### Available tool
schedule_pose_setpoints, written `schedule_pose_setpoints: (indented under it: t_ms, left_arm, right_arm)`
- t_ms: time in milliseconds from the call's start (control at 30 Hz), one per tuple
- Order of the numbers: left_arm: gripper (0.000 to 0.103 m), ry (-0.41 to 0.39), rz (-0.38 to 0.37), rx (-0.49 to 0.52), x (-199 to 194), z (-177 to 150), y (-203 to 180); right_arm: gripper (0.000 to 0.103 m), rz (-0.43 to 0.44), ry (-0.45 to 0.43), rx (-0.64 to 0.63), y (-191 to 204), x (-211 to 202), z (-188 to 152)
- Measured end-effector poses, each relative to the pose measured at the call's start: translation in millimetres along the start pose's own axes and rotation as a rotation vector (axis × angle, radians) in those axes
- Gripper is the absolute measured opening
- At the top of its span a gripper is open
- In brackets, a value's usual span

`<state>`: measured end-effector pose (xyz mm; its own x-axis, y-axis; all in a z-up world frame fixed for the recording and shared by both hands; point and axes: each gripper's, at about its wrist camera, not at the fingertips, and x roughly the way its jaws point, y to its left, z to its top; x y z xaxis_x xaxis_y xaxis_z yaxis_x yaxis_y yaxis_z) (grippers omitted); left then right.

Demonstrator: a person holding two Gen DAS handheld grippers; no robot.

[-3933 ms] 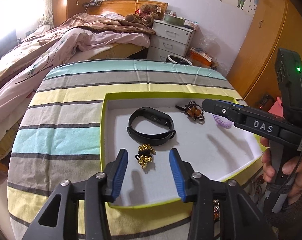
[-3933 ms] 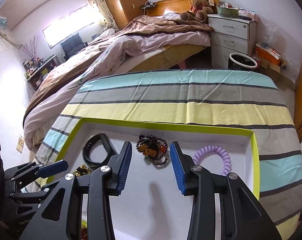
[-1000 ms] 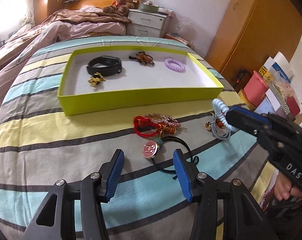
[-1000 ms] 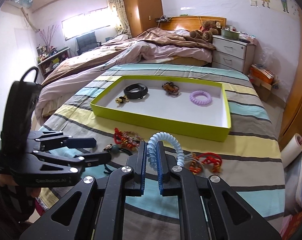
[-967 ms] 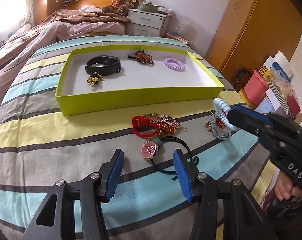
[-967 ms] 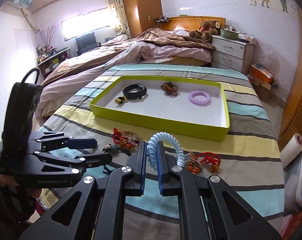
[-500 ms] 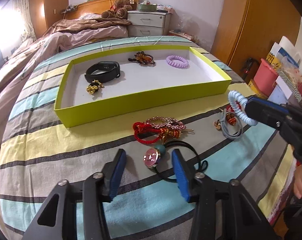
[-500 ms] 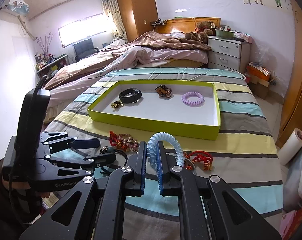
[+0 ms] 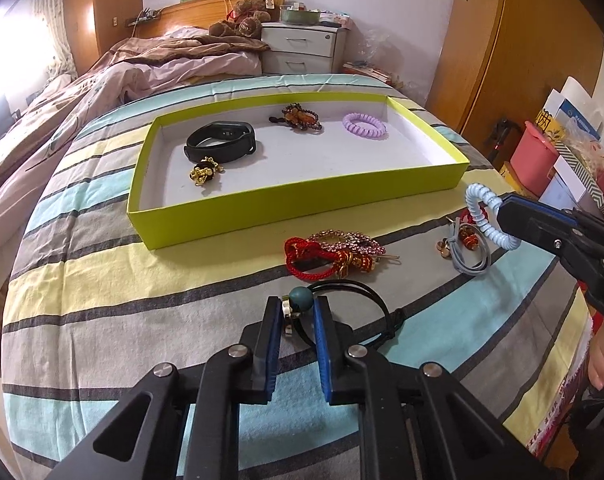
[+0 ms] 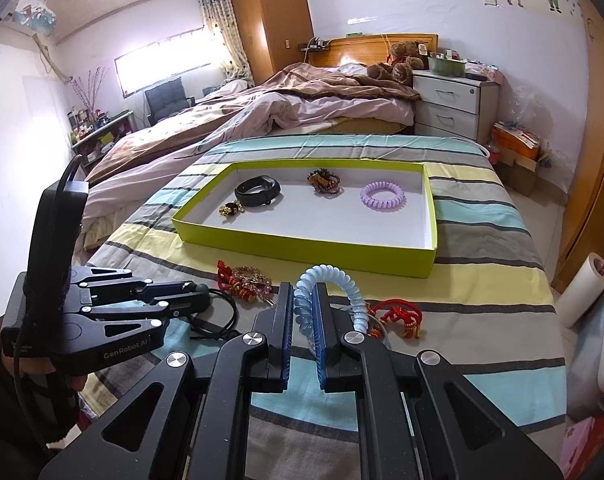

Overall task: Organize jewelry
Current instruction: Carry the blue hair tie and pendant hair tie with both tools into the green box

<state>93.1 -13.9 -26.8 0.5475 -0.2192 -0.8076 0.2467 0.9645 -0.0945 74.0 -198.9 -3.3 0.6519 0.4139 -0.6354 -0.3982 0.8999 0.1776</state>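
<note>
A lime-green tray [image 9: 302,204] [image 10: 310,249] lies on the striped cloth. It holds a black band [image 9: 221,145], a gold charm [image 9: 205,172], a brown bead bracelet [image 9: 300,117] and a purple coil tie [image 9: 365,125]. My left gripper [image 9: 297,314] is shut on the black cord necklace [image 9: 366,300] at its teal bead [image 9: 302,298]. My right gripper [image 10: 302,308] is shut on a light-blue coil hair tie [image 10: 334,280], held above the cloth; the tie also shows in the left wrist view [image 9: 482,216].
A red cord and pink rhinestone piece [image 9: 334,254] lies in front of the tray. A grey tie with beads [image 9: 468,250] and a red knot [image 10: 398,314] lie to the right. A bed [image 10: 281,108] and a nightstand [image 10: 454,104] stand behind.
My left gripper has moved forward and shut on the necklace's bead and pendant. My right gripper still holds the blue coil tie, a little higher.
</note>
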Motion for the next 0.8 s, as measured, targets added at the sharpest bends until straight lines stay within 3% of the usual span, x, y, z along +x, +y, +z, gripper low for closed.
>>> schedule_pose_setpoints:
  t_ms: [300,800]
  left_arm:
    - [0.016,-0.053,-0.014,-0.035,-21.1,2.6,7.8]
    - [0.016,-0.126,-0.037,-0.060,-43.4,33.6,21.4]
  right_arm:
    - [0.010,-0.009,-0.012,0.003,-0.5,-5.0,1.8]
    - [0.010,-0.027,-0.038,-0.004,-4.1,-5.9,23.8]
